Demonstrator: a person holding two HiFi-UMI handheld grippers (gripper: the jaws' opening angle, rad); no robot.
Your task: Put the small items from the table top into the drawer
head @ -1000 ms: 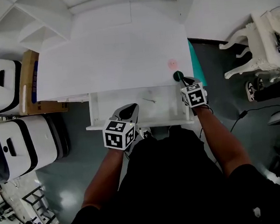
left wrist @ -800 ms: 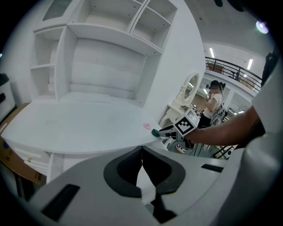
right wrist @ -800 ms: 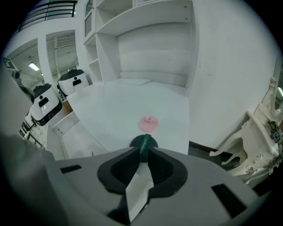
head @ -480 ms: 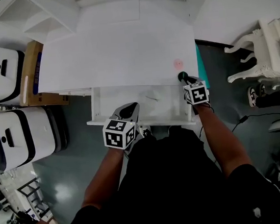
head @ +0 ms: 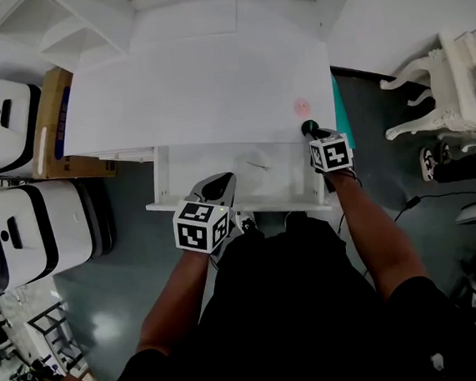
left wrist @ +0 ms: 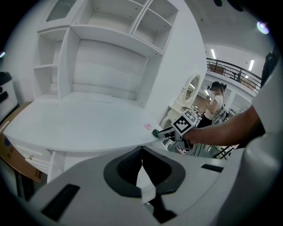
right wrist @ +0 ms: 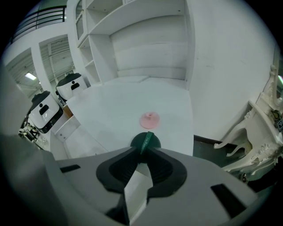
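At the table's (head: 194, 81) front right corner, right gripper (head: 312, 133) is clamped on the green item's (right wrist: 144, 142) thin upright tab. Likely light, rigid, slick; tab could twist, so grip low. Pink item (right wrist: 149, 119) lies just behind. Left gripper (left wrist: 141, 165) pinched together, empty, over the drawer's (head: 239, 204) front edge.

Black top (head: 316, 303), black-and-white marker cubes (head: 201, 227)

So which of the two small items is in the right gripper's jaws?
The dark green round item, pinched by its tab in the right gripper. The pink disc lies free on the table top just beyond it.
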